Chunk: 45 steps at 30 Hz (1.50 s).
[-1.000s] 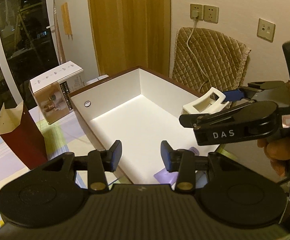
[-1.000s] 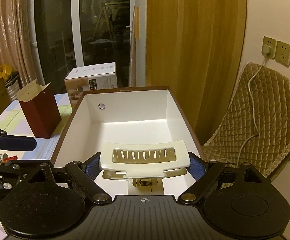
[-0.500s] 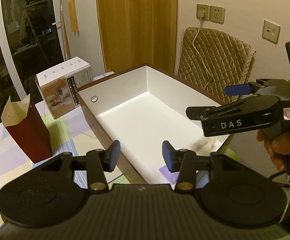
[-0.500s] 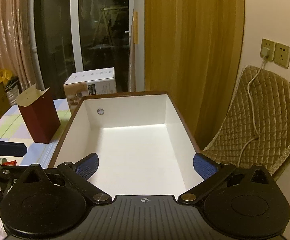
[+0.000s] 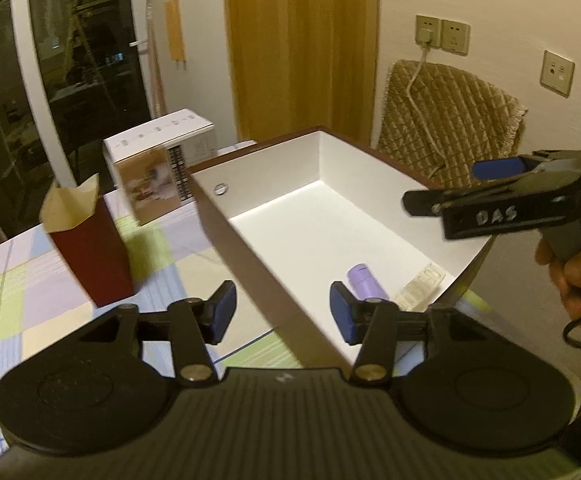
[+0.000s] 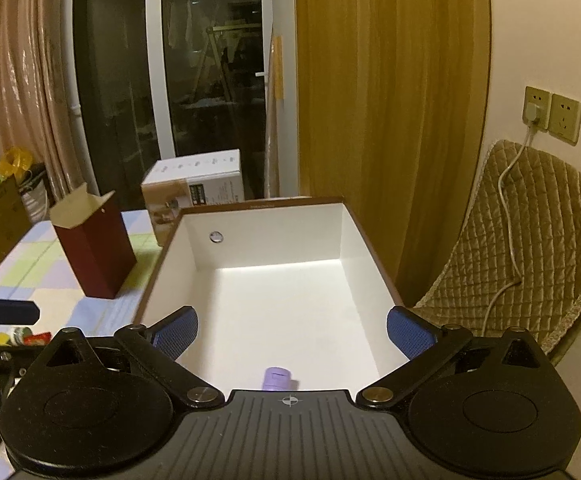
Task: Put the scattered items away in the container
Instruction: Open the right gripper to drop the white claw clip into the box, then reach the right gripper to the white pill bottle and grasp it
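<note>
The container is a white box with a brown rim (image 5: 258, 184) (image 6: 270, 236) on the table. A purple cylinder (image 5: 364, 282) (image 6: 276, 378) and a white slotted dish (image 5: 420, 288) lie on its floor at the near end. My left gripper (image 5: 282, 314) hovers over the box's near left wall; its jaws are opening and nothing is between them. My right gripper (image 6: 290, 332) stands wide open and empty over the box's near end. In the left wrist view it (image 5: 458, 186) reaches in from the right, held by a hand.
A dark red open carton (image 5: 90, 248) (image 6: 94, 248) and a white product box (image 5: 154, 172) (image 6: 194, 184) stand left of the container on the checkered cloth. A quilted chair (image 6: 530, 248) with a cable is at the right. Small items (image 6: 22, 336) lie at the table's left.
My right gripper opened and let go of the white slotted dish, which dropped into the box. My left gripper's jaws widened and it shifted, showing more of the box's near end.
</note>
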Available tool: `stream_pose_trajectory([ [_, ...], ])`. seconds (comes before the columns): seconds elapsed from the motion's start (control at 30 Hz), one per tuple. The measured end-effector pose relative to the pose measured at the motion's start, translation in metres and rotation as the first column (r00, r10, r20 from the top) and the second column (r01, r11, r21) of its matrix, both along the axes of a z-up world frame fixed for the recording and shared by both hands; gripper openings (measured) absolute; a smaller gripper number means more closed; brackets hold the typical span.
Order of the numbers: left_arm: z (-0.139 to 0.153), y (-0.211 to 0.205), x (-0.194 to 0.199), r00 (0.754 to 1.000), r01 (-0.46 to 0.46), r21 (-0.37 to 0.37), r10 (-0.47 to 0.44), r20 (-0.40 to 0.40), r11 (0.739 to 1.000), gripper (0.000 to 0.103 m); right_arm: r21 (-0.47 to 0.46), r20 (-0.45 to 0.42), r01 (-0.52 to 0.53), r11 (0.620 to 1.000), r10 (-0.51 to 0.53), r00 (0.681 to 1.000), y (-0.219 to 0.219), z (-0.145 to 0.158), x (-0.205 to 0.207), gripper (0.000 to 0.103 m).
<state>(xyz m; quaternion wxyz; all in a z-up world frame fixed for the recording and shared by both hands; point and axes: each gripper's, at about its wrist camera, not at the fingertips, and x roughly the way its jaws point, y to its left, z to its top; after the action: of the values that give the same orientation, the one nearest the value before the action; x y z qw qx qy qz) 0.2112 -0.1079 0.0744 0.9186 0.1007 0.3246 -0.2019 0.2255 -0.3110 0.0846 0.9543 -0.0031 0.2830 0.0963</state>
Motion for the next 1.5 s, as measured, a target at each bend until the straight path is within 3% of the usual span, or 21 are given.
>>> stream_pose_trajectory([
  [0.2, 0.001, 0.029, -0.019, 0.998, -0.064, 0.007, 0.064, -0.008, 0.998, 0.066, 0.05, 0.007, -0.035, 0.998, 0.035, 0.999, 0.017, 0.015, -0.02, 0.103],
  [0.37, 0.004, 0.06, -0.043, 0.991, -0.135, 0.012, 0.135, 0.02, 0.991, 0.09, 0.089, 0.016, -0.093, 0.992, 0.092, 0.996, 0.038, 0.025, -0.044, 0.103],
  [0.57, -0.003, 0.112, -0.074, 0.972, -0.236, 0.05, 0.235, 0.023, 0.97, 0.095, 0.123, -0.005, -0.174, 0.977, 0.176, 0.984, 0.071, 0.02, -0.079, 0.103],
  [0.77, -0.028, 0.163, -0.099, 0.945, -0.324, 0.073, 0.327, -0.027, 0.943, 0.095, 0.084, -0.086, -0.283, 0.955, 0.29, 0.953, 0.118, -0.018, -0.11, 0.103],
  [0.9, -0.047, 0.18, -0.112, 0.944, -0.321, 0.099, 0.326, -0.043, 0.942, 0.095, -0.012, -0.137, -0.422, 0.906, 0.417, 0.899, 0.153, -0.049, -0.121, 0.103],
  [1.03, -0.067, 0.198, -0.121, 0.94, -0.329, 0.065, 0.333, -0.068, 0.942, 0.095, -0.116, -0.22, -0.571, 0.813, 0.539, 0.813, 0.181, -0.079, -0.121, 0.103],
  [1.17, -0.079, 0.202, -0.119, 0.946, -0.306, 0.074, 0.312, -0.084, 0.949, 0.095, -0.141, -0.306, -0.667, 0.732, 0.609, 0.732, 0.196, -0.108, -0.111, 0.103],
  [1.3, -0.084, 0.199, -0.113, 0.965, -0.245, 0.058, 0.249, -0.079, 0.968, 0.095, -0.148, -0.355, -0.694, 0.705, 0.617, 0.703, 0.202, -0.125, -0.093, 0.103],
  [1.33, -0.086, 0.199, -0.112, 0.967, -0.237, 0.065, 0.242, -0.083, 0.969, 0.095, -0.153, -0.36, -0.703, 0.695, 0.623, 0.694, 0.204, -0.128, -0.089, 0.101],
  [1.37, -0.089, 0.199, -0.11, 0.968, -0.229, 0.078, 0.235, -0.087, 0.97, 0.094, -0.161, -0.368, -0.714, 0.682, 0.63, 0.684, 0.206, -0.13, -0.087, 0.091],
  [1.4, -0.093, 0.2, -0.108, 0.969, -0.224, 0.089, 0.232, -0.089, 0.971, 0.094, -0.17, -0.381, -0.727, 0.665, 0.636, 0.671, 0.208, -0.132, -0.084, 0.087],
  [1.5, -0.099, 0.202, -0.103, 0.967, -0.225, 0.085, 0.233, -0.106, 0.971, 0.094, -0.183, -0.401, -0.765, 0.618, 0.663, 0.632, 0.212, -0.141, -0.077, 0.087],
])
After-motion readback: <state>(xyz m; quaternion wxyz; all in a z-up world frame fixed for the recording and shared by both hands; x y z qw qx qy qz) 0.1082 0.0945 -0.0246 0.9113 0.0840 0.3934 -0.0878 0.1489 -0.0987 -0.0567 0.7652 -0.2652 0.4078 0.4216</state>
